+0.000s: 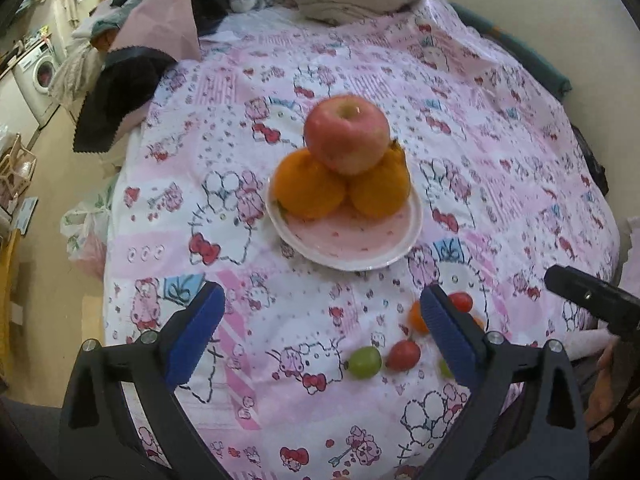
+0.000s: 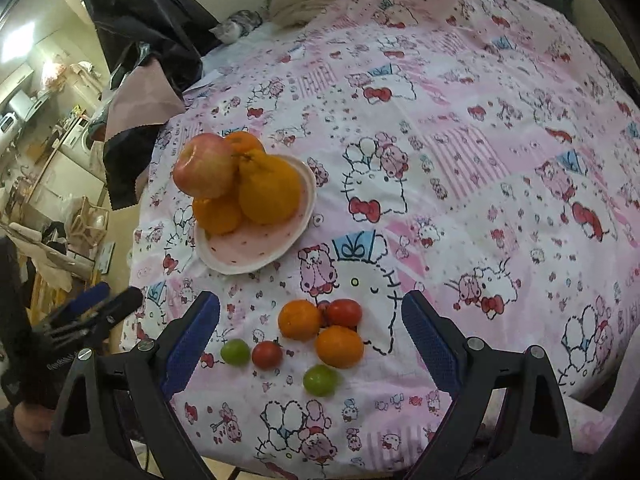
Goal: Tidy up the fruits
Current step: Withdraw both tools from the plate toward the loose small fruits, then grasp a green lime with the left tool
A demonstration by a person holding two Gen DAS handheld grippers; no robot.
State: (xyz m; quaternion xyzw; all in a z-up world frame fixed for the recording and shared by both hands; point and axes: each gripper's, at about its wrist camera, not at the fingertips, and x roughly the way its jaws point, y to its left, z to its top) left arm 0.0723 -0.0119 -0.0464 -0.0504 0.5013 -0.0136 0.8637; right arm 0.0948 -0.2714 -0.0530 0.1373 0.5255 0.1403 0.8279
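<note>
Jaws wide and empty on your left gripper [image 1: 320, 320] and right gripper [image 2: 310, 328]. One apple [image 2: 204, 170] tops three oranges on the plate [image 2: 240, 258]; six small fruits lie loose on the surface [image 2: 480, 160]: two orange, two red, two green.

My left tool [image 1: 320, 334] and right tool [image 2: 310, 338] both tilt steeply down, blue pads spread wide with nothing gripped, each tool's dark body showing at the edge of the other's view, hand partly visible behind.
</note>
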